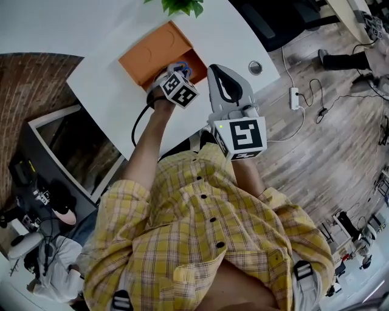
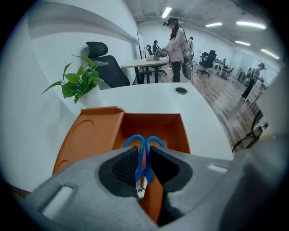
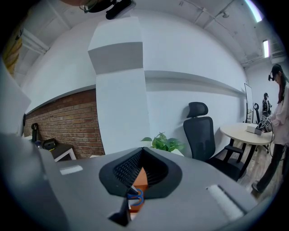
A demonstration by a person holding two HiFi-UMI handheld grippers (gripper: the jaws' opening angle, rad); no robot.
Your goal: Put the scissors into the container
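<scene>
An orange container stands on the white table with its lid folded open to the left. My left gripper hovers over the container, shut on blue-handled scissors. In the left gripper view the scissors stick out between the pads of the left gripper, handles forward, above the container's hollow. My right gripper is just right of the container, shut with nothing in it. Below the tip of the right gripper, its own view shows the container and scissors.
A potted plant stands behind the container. A round cable grommet sits in the table's right part. A black office chair is behind the table. A power strip lies on the wooden floor.
</scene>
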